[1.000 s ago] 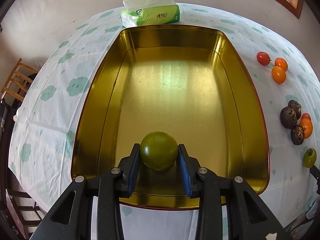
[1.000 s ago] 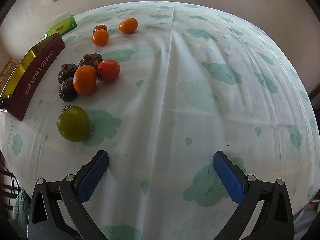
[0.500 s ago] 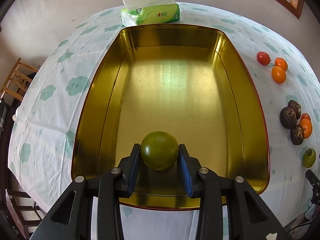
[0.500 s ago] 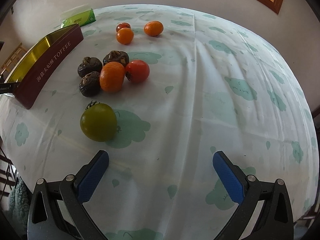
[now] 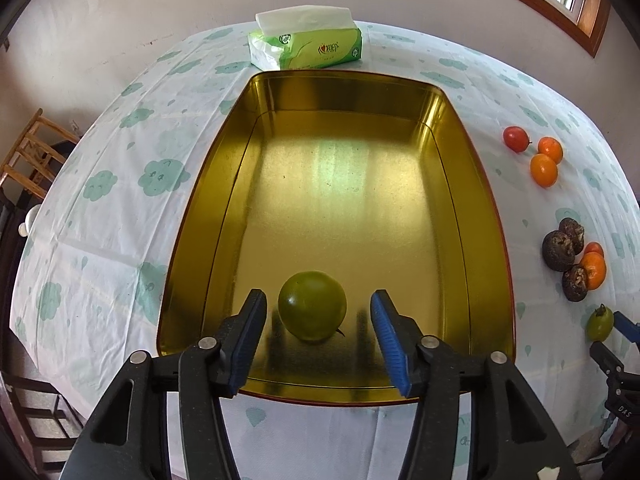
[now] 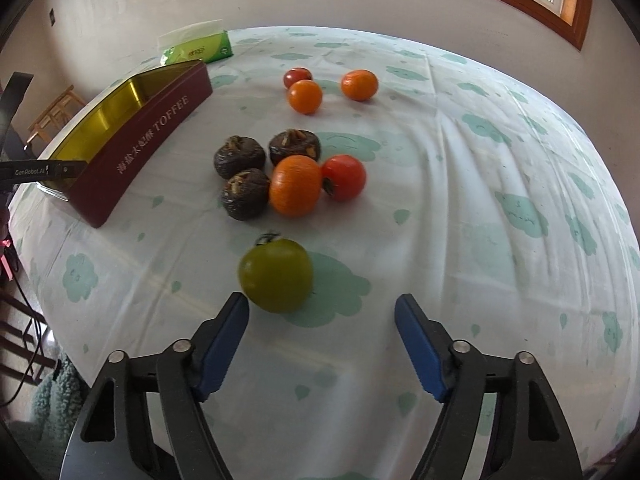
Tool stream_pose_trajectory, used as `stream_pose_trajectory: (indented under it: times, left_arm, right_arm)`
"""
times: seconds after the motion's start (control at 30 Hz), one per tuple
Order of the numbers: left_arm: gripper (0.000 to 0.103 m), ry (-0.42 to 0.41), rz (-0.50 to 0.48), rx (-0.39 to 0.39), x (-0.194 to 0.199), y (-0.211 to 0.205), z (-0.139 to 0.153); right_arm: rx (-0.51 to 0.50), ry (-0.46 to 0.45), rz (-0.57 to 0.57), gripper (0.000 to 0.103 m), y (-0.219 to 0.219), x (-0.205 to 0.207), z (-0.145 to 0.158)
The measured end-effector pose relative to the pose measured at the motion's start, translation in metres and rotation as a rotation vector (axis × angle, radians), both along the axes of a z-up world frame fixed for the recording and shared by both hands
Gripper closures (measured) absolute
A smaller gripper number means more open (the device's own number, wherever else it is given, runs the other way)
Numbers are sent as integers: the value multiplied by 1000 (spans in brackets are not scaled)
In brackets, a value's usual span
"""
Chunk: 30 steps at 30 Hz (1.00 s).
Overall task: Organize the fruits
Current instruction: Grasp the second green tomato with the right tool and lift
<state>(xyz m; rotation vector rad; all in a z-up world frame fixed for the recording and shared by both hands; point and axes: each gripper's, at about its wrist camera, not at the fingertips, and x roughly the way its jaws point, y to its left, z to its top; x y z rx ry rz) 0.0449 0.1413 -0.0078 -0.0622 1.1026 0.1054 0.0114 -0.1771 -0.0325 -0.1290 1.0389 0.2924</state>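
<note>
**One green fruit in the tin, one on the bench**

One green fruit (image 5: 312, 305) sits on the tin's (image 5: 486, 216) gold floor near its front wall, between the parted fingers of our left hand-held gripper (image 5: 318, 338), touching neither. Our right hand-held gripper (image 6: 322, 346) is spread wide just short of a second green fruit (image 6: 276, 275) on the bench (image 6: 480, 200). Beyond lie orange, red and dark brown fruits.

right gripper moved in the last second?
Yes. The right gripper has swung left and closed in on the green tomato, which now lies just ahead of its left finger; the toffee tin has shifted toward centre.
</note>
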Motion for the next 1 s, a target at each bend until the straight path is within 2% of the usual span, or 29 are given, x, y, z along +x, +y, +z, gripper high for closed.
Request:
stream_pose_trajectory:
  times: [0.13, 0.2, 0.37, 0.47, 0.87, 1.0]
  left_arm:
    - [44, -22, 5, -11, -4, -1, 7]
    - [41, -31, 6, -18, -7, -1, 11]
    - [39, -49, 9, -30, -12, -2, 17]
    - [39, -51, 13, -41, -14, -1, 19]
    - [31, -74, 38, -69, -21, 6, 27]
    - [20, -84, 59, -79, -23, 12, 30]
  right_arm:
    - [15, 6, 16, 42, 8, 3, -1]
    - [24, 16, 23, 52, 11, 5, -2]
    - [38, 17, 21, 56, 15, 7, -3]
    - [36, 14, 21, 64, 17, 9, -3]
    - [42, 0, 22, 65, 23, 12, 5]
    - [65, -32, 41, 65, 31, 17, 21]
